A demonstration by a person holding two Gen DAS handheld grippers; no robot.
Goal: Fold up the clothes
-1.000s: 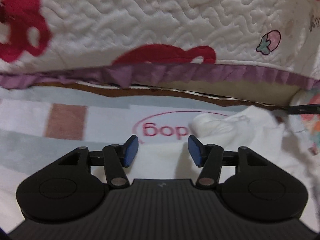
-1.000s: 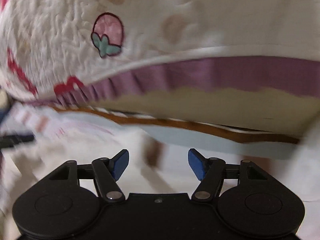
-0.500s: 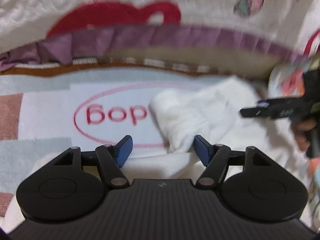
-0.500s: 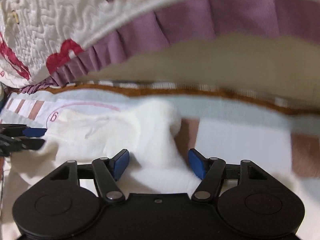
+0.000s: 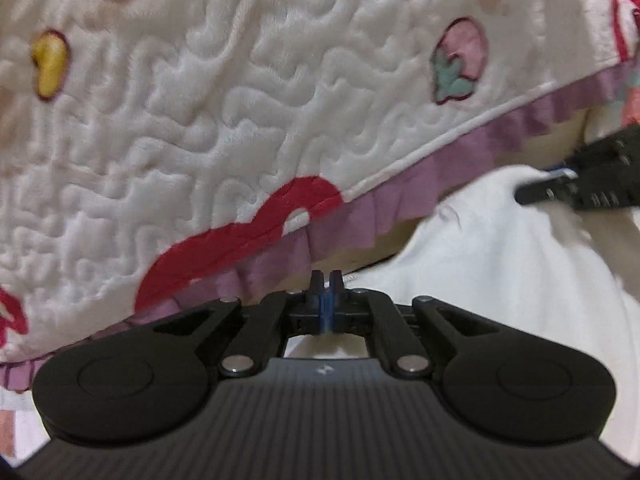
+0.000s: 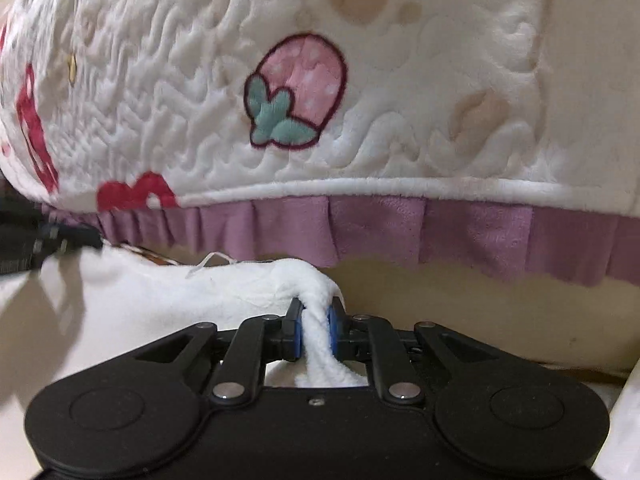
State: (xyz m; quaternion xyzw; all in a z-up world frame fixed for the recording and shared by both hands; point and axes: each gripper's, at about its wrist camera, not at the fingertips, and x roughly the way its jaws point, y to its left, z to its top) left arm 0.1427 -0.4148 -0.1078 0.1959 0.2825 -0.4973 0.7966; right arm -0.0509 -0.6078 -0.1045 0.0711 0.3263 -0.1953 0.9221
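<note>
A white fleecy garment (image 5: 500, 260) lies on the bed below a quilt's edge. My left gripper (image 5: 326, 300) is shut. Its blue pads meet over the garment's near edge, and a sliver of white cloth shows at the tips. The right wrist view shows the left gripper (image 6: 60, 240) at the far left, where the garment (image 6: 180, 292) rises to its tip. My right gripper (image 6: 314, 324) is closing, and its pads squeeze a thick bunched fold of the garment. The left wrist view has the right gripper (image 5: 560, 184) at the garment's far right corner.
A thick white quilt (image 6: 360, 120) with strawberry and red prints fills the space just ahead. Its purple ruffle (image 6: 440, 236) hangs over a beige surface (image 6: 480, 312). A strip of patterned bed sheet (image 5: 8, 420) shows at the lower left.
Both grippers went from open to shut, the right one pinching a fold of the garment. Both views moved up close to the quilt, and the sheet's red oval print has left the picture.
</note>
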